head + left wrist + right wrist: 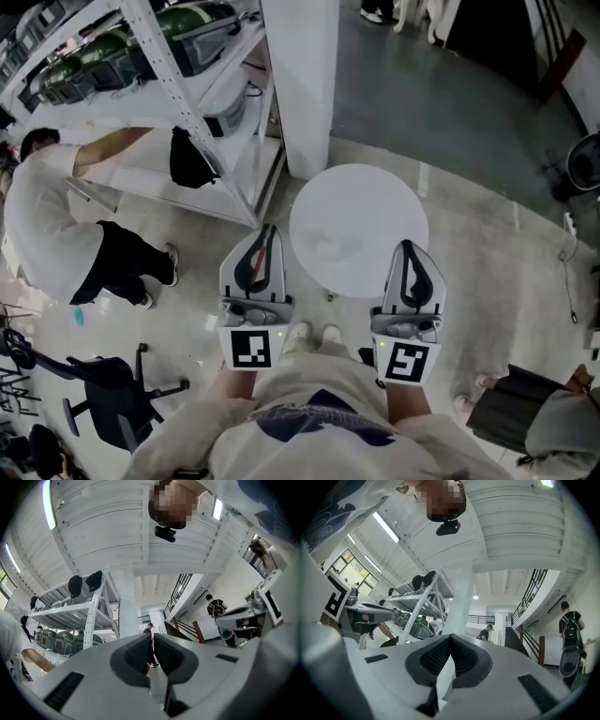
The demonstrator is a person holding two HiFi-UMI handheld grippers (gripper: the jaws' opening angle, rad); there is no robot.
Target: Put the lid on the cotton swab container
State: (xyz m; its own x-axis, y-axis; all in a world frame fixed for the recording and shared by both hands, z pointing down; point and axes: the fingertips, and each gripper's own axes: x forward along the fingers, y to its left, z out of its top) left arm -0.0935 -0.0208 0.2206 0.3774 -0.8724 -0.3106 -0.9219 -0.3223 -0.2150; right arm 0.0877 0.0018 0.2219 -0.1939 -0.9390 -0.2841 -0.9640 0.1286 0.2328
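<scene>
No cotton swab container or lid shows in any view. A bare round white table [356,225] stands just ahead of my feet. I hold both grippers upright at waist height, near the table's near edge, jaws pointing up. The left gripper [272,230] [152,637] has its pads a thin slit apart, with background showing through and nothing gripped. A thin reddish strip runs along its jaws in the head view; I cannot tell what it is. The right gripper [405,246] [450,635] is shut, pads touching at the tips, empty.
A white metal shelf rack [202,112] with green bins stands at the back left, and a person [56,234] bends at it. A white pillar [300,84] rises behind the table. A black office chair [108,389] is at the lower left, a dark bag [511,408] at the lower right.
</scene>
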